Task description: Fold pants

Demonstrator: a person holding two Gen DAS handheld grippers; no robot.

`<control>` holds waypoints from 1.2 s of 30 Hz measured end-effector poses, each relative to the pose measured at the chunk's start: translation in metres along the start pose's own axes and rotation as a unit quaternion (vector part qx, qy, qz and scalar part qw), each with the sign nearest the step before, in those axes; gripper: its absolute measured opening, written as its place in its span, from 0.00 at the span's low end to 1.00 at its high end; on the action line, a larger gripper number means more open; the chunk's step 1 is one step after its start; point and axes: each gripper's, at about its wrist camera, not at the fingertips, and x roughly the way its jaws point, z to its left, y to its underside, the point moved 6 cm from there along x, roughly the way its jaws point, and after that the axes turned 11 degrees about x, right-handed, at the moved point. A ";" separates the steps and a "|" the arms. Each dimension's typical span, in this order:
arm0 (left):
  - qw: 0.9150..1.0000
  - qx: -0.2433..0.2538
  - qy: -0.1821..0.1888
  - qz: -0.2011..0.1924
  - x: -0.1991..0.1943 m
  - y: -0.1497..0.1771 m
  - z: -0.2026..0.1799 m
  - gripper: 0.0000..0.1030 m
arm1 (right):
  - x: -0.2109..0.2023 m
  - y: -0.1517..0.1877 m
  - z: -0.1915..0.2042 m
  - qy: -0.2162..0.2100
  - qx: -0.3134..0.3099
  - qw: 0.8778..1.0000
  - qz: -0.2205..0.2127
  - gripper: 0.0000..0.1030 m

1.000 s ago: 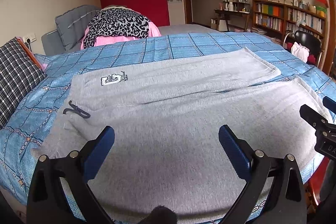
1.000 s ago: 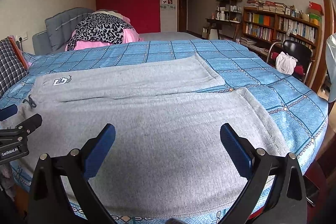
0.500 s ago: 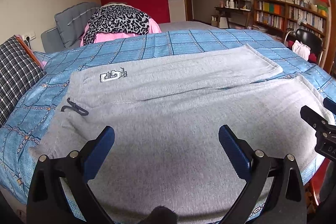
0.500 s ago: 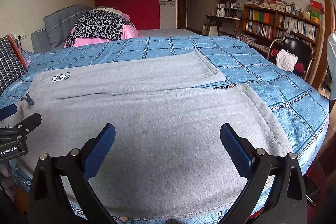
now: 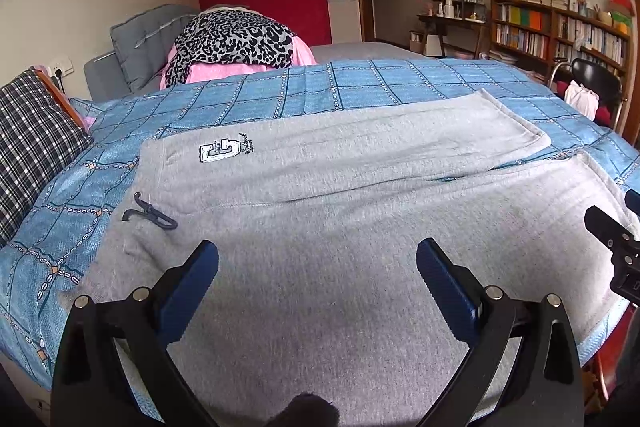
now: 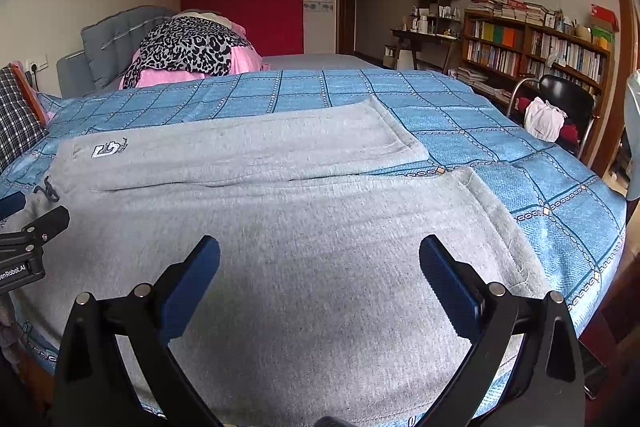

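Grey sweatpants (image 5: 340,211) lie flat across a blue checked bedspread (image 5: 360,87), waistband to the left with a white logo (image 5: 218,151) and dark drawstring (image 5: 150,215), both legs stretching right. The pants also show in the right wrist view (image 6: 280,227). My left gripper (image 5: 318,267) is open and empty, hovering over the near leg close to the waist. My right gripper (image 6: 320,263) is open and empty over the near leg toward the hem (image 6: 500,219). The right gripper's tip shows at the right edge of the left view (image 5: 612,235); the left one's at the left edge of the right view (image 6: 32,239).
A plaid pillow (image 5: 28,139) lies at the left. A leopard-print and pink pile (image 5: 232,47) sits at the head of the bed by a grey headboard (image 5: 140,43). A bookshelf (image 6: 536,51) and a black chair (image 6: 564,103) stand to the right. The bed's near edge is just below the grippers.
Both grippers have risen slightly and tilted down, so the pants sit a little lower in view. Both stay open; the pants have not moved.
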 end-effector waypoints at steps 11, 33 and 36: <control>1.000 0.004 -0.010 0.002 0.017 -0.017 0.010 0.95 | 0.025 -0.024 -0.001 0.012 -0.010 1.000 -0.001 0.98; 0.998 -0.002 -0.031 0.047 0.082 -0.040 0.049 0.95 | 0.108 -0.046 -0.024 0.027 0.006 0.998 0.056 0.98; 0.998 -0.002 -0.032 0.049 0.088 -0.042 0.051 0.95 | 0.114 -0.046 -0.023 0.026 0.008 0.998 0.060 0.98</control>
